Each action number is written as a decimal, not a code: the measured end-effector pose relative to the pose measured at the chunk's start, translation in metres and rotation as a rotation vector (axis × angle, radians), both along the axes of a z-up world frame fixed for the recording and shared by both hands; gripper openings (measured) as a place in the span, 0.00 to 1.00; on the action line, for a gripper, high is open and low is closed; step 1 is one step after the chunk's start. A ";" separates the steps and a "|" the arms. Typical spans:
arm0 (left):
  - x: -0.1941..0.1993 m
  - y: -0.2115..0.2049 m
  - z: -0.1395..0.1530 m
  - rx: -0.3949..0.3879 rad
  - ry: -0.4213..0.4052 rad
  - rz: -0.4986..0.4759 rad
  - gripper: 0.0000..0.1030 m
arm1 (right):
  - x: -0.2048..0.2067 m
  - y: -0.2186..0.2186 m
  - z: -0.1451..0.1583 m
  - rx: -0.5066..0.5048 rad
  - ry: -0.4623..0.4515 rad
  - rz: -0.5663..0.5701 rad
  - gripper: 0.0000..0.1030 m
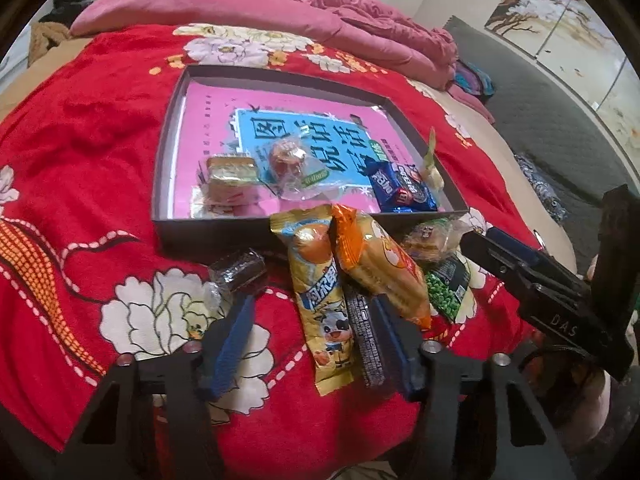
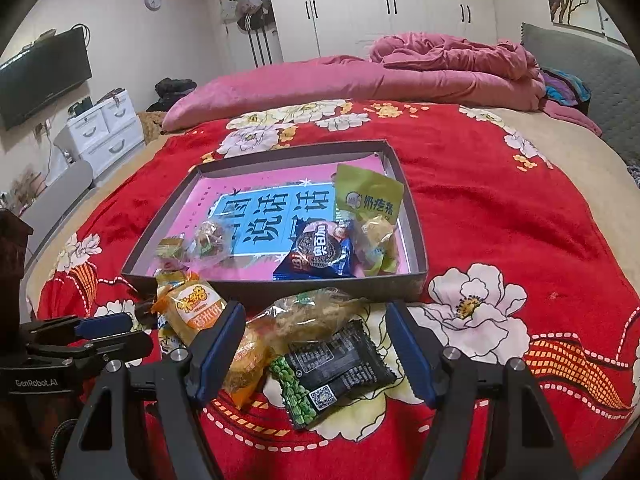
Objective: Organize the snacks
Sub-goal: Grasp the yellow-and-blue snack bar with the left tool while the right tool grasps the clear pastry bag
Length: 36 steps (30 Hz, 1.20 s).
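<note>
Red floral blanket holds loose snacks at six o'clock of the shallow grey cardboard box, where the left gripper stands parted around a yellow sausage packet, not yet pinching, and the right gripper, spread, straddles a green pea packet.

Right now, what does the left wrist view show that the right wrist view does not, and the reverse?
Only the left wrist view: a dark wrapped cake by the left finger, and the long yellow snack pack in full.
Only the right wrist view: the wall TV, the clock, and the white drawers.
Both: the grey box, the blue cookie pack, and the green pea packet.
</note>
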State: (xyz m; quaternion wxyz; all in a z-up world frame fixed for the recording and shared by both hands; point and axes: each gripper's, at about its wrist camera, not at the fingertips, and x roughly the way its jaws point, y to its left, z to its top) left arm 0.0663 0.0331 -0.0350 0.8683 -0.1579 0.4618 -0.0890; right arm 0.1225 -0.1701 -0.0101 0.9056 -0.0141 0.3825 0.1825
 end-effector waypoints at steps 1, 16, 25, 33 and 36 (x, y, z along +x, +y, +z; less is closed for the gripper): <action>0.001 0.000 -0.001 -0.004 0.005 -0.003 0.53 | 0.000 0.001 -0.001 -0.002 0.004 0.002 0.70; 0.015 -0.003 -0.019 -0.030 0.039 -0.004 0.43 | 0.009 0.005 -0.017 -0.021 0.038 0.004 0.70; 0.020 -0.002 -0.024 -0.025 0.048 0.003 0.43 | 0.013 0.012 -0.023 -0.032 0.049 0.033 0.70; 0.022 -0.004 -0.025 -0.021 0.048 0.000 0.42 | 0.020 0.017 -0.030 -0.047 0.058 0.033 0.70; 0.021 -0.003 -0.025 -0.020 0.047 0.000 0.42 | 0.021 0.019 -0.033 -0.055 0.061 0.031 0.70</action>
